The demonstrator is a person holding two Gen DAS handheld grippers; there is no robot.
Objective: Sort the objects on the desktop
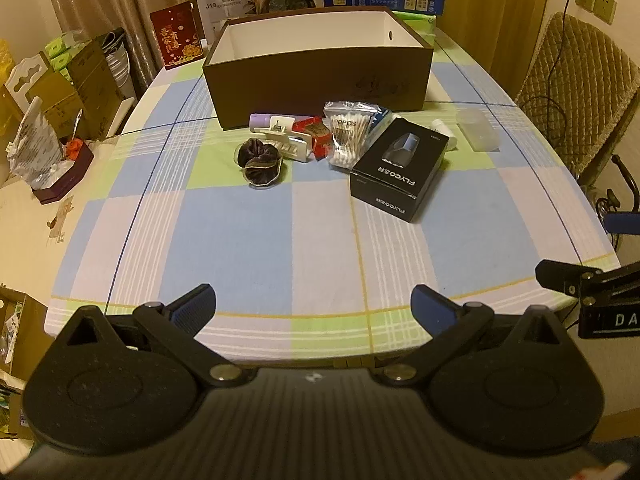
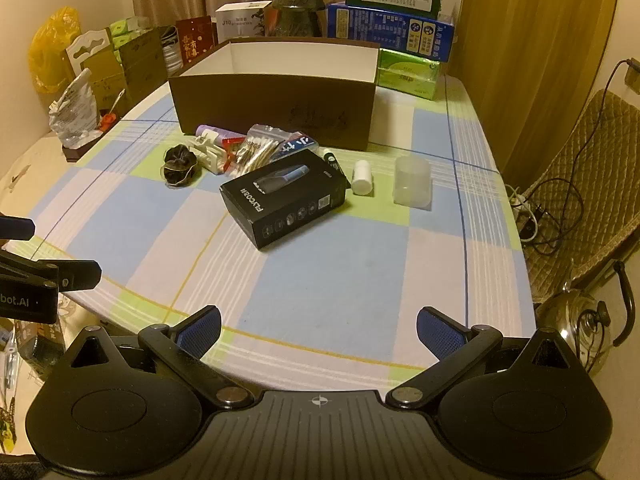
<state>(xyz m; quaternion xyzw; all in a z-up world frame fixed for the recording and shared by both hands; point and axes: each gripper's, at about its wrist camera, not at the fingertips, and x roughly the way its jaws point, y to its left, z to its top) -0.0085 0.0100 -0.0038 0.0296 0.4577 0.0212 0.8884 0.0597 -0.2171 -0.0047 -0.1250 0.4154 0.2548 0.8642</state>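
Blue-green-white checked tablecloth; brown, white-lined box; black carton

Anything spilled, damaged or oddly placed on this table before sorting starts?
Nothing spilled or damaged. The small items lie heaped against the open brown cardboard box, the black FLYCO carton sits askew, and the small white bottle lies on its side.

The tabletop is covered with a checked cloth in blue, green and white. A brown open box with a white inside stands on it at the far side. In front of the box lie a dark scrunchie, a white hair clip, a bag of cotton swabs, a black carton, a small white bottle and a clear plastic cup. The cup stands apart from the bottle.
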